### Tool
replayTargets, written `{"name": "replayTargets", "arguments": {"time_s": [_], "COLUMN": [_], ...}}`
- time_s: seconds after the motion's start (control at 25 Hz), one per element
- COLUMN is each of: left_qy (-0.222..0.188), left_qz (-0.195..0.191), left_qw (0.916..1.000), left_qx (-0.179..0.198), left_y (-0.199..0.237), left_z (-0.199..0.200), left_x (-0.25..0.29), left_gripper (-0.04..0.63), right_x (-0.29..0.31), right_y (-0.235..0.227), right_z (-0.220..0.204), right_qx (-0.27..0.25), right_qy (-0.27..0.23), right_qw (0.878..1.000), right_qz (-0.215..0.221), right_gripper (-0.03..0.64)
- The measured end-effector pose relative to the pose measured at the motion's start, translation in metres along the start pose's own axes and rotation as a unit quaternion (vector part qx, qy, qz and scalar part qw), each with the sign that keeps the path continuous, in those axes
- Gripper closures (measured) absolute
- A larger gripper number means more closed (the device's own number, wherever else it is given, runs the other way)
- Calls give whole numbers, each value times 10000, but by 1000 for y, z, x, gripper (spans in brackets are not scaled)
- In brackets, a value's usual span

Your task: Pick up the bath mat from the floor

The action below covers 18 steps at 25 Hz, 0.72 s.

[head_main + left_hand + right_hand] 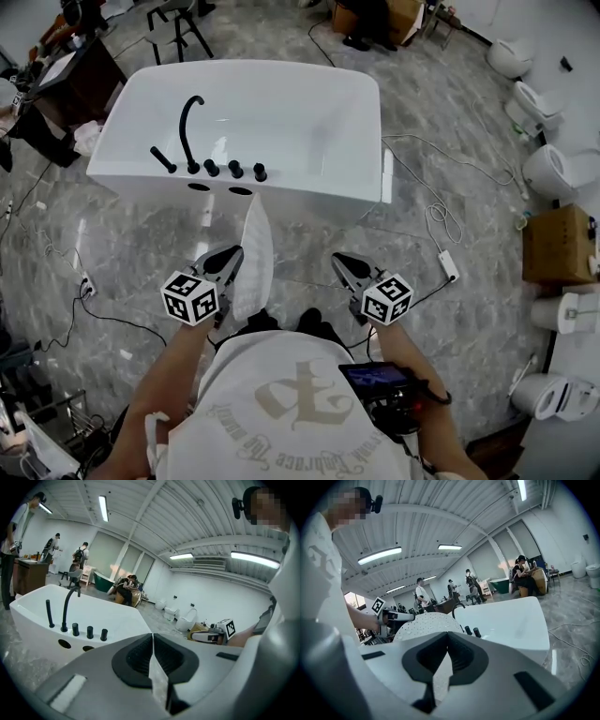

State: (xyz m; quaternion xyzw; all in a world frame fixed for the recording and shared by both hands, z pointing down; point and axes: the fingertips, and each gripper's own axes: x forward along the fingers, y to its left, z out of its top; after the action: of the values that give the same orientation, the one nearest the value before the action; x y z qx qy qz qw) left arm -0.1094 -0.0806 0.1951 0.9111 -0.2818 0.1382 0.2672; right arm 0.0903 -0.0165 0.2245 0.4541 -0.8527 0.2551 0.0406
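Note:
The bath mat (255, 251) is a pale, dotted, round sheet. It hangs off the marble floor in front of the person, edge-on in the head view. My left gripper (231, 257) is shut on its rim, and a thin strip of the mat (158, 681) runs between the closed jaws (153, 637). In the right gripper view the mat (424, 623) shows as a disc held by the left gripper (401, 617). My right gripper (345, 263) hangs beside it on the right, apart from the mat. Its jaws (447, 633) meet at the tips and hold nothing.
A white bathtub (244, 70) with a black faucet (190, 122) stands just ahead. Cables and a power strip (448, 265) lie on the floor to the right. Toilets (553, 169) and a cardboard box (558, 244) line the right side. A desk (75, 75) and people are further back.

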Motion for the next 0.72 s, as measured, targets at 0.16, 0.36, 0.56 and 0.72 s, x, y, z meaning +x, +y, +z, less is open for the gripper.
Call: {"name": "replayTargets", "arguments": {"time_s": [0.16, 0.36, 0.56, 0.72], "left_qy": [-354, -728, -908, -877], "left_qz": [-133, -249, -335, -370], "left_qw": [9992, 9970, 9953, 9954], "left_qx": [92, 85, 91, 139], "left_y": [-9, -18, -22, -18], "left_z": [32, 62, 79, 81], "left_x": [-11, -20, -30, -33], "left_gripper": [583, 583, 583, 583], "right_x": [4, 5, 0, 3], "right_y": [6, 10, 17, 25], "right_z": [19, 28, 36, 40], "right_qx": [-153, -244, -365, -528], "right_qy": [-113, -195, -259, -269], "right_qw": [9998, 9995, 9990, 9982], "right_qz": [65, 37, -44, -61], "right_gripper": [611, 611, 611, 611]}}
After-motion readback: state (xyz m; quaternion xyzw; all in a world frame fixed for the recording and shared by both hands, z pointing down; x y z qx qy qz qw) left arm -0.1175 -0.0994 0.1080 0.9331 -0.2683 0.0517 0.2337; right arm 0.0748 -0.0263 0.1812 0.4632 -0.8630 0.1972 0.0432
